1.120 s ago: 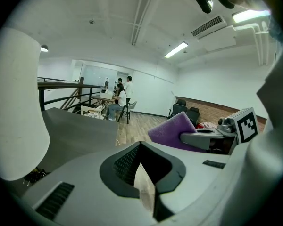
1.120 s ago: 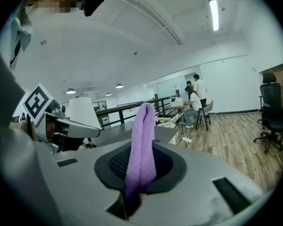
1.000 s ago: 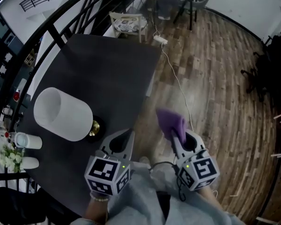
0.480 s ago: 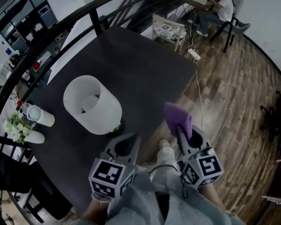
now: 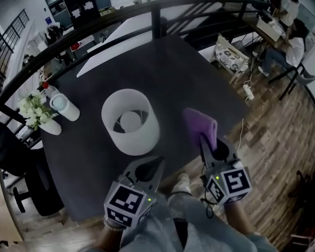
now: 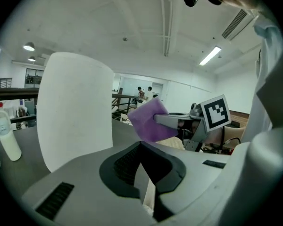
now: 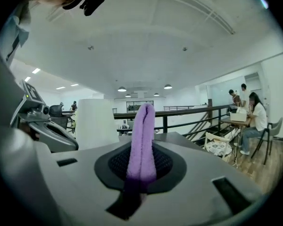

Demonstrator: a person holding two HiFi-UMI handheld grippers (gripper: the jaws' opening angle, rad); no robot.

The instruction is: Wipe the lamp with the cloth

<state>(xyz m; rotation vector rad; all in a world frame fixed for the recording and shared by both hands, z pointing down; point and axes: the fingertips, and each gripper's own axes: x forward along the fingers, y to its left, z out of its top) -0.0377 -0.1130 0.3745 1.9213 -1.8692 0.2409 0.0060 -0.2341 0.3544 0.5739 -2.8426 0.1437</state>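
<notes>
Right gripper [image 5: 207, 140]: fingers clamped on the purple cloth [image 5: 200, 125], which is folded and sticks up and forward past the fingertips, one end hanging free beyond them. Left gripper [image 5: 150, 168]: fingers pressed together, nothing between them. Lamp [image 5: 130, 121] has a white cylindrical shade and stands upright on the dark table [image 5: 163, 62], just ahead of the left fingertips and slightly to their left; it's ahead-left of the right fingers, with a clear gap between the shade and the cloth. Cloth isn't touching the lamp. In the left gripper view the shade fills the area left of the fingers and the cloth shows to their right, pinched in the other gripper. In the right gripper view the shade sits left of the cloth, further out. Well beyond the left fingers, on the far-left side of the table: a white bottle [image 5: 64, 107] next to a vase of white flowers [image 5: 35, 112]. Black railing [image 5: 121, 16] curves round past the table. Far right of the right fingers, a person [image 5: 295, 45] sits on the wood floor level, and a chair [image 5: 229, 55] stands near the table corner.
</notes>
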